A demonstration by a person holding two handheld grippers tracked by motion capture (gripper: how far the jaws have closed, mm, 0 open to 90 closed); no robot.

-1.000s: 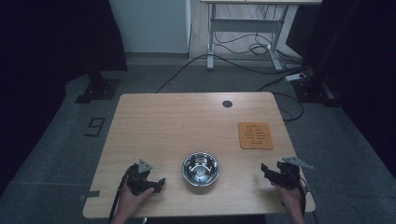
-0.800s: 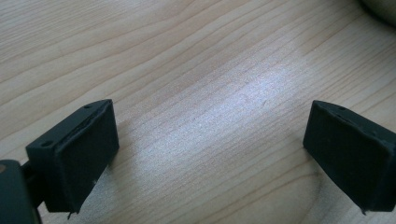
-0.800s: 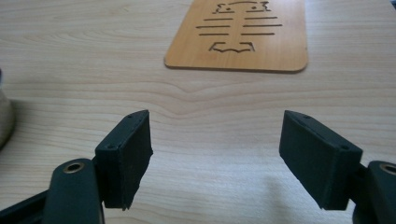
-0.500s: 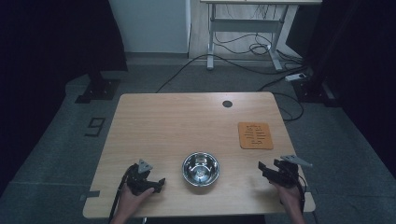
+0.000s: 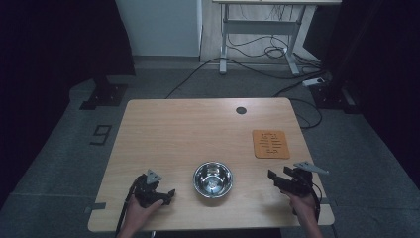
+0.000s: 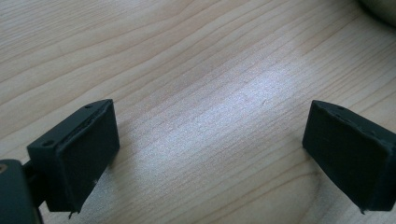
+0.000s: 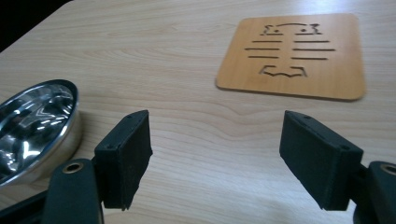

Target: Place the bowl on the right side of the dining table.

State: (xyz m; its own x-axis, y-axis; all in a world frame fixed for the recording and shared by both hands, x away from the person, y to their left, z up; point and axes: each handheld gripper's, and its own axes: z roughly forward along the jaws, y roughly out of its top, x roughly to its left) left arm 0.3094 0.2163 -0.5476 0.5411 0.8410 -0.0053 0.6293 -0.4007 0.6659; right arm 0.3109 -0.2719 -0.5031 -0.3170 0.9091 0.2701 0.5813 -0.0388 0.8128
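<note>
A shiny steel bowl (image 5: 213,179) stands near the front middle of the wooden table (image 5: 198,129); its rim also curves in at the left of the right gripper view (image 7: 32,126). A square wooden coaster (image 5: 270,144) with cut-out slots lies at the right, seen close up ahead of the right jaws (image 7: 294,53). My left gripper (image 5: 170,194) rests low on the table left of the bowl, jaws wide apart over bare wood (image 6: 210,135). My right gripper (image 5: 272,177) hovers right of the bowl, open, nothing between its pads (image 7: 215,154).
A small dark round grommet (image 5: 241,110) sits near the table's far edge. Beyond the table are a desk frame (image 5: 257,44), loose cables and a power strip (image 5: 317,81) on the grey floor. The surroundings are dark.
The right gripper has lifted a little and shifted slightly toward the bowl. The left gripper and the bowl have stayed put.
</note>
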